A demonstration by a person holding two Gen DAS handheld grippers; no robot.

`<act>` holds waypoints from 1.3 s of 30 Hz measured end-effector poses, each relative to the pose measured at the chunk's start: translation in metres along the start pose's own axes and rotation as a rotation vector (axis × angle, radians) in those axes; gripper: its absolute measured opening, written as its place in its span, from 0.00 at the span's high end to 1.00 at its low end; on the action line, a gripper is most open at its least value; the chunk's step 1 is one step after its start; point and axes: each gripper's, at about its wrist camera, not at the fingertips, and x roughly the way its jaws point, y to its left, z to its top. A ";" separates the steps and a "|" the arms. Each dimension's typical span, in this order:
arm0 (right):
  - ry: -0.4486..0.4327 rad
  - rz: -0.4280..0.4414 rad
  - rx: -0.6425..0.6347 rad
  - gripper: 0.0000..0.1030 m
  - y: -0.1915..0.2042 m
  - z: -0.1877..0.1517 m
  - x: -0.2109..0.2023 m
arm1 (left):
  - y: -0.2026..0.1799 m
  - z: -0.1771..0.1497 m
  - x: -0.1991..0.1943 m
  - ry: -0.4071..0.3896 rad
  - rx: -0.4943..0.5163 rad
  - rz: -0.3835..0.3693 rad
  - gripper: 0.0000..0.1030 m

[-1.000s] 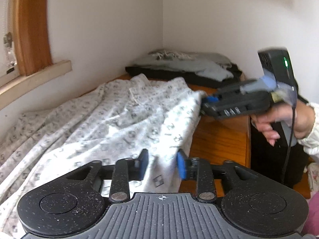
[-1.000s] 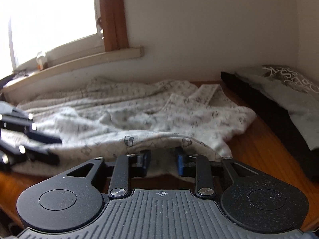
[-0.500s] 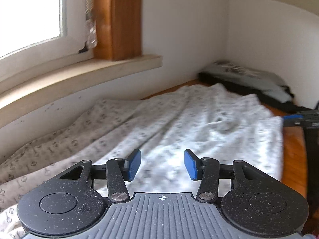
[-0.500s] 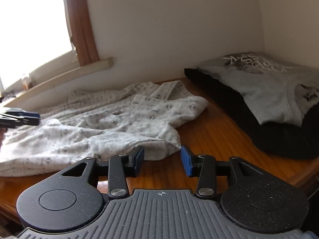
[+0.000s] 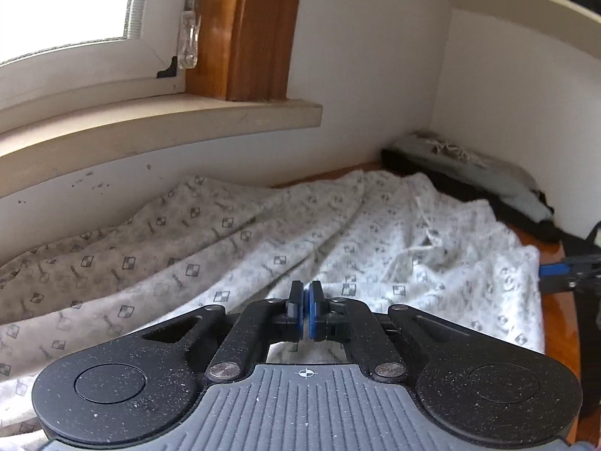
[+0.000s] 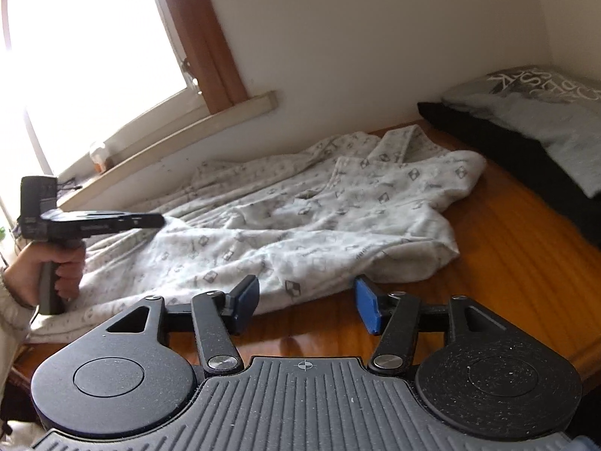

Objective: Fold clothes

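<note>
— What do you have on your left side?

— My left jaws (image 5: 305, 306) are closed, the two blue pads pressed together. They sit low over the patterned robe (image 5: 263, 248), and I cannot tell whether any cloth is pinched between them. From the other side I see my left hand (image 6: 45, 274) wrapped around that tool's handle, the tool pointing across the near edge of the robe.

— Where does the robe lie?

— Spread out and rumpled across the wooden bench (image 6: 526, 248), running along the wall under the window sill (image 5: 157, 131). Its right end stops short of a stack of folded clothes (image 6: 544, 124) in the corner, a grey shirt on top of something black.

— And the right side?

— My right jaws (image 6: 308, 302) are opening, with nothing between the pads but bare wood. They hover just in front of the robe's near hem, not touching it.
</note>
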 end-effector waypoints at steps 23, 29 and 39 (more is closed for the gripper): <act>-0.087 -0.134 -0.014 0.62 -0.014 0.001 -0.003 | -0.027 -0.005 -0.012 -0.040 0.078 0.032 0.29; -0.094 -0.144 -0.007 0.55 -0.014 0.006 0.004 | -0.038 -0.015 -0.005 -0.001 0.112 -0.002 0.29; -0.109 -0.168 0.017 0.93 -0.027 -0.009 -0.010 | -0.042 -0.022 0.001 0.090 0.145 -0.060 0.24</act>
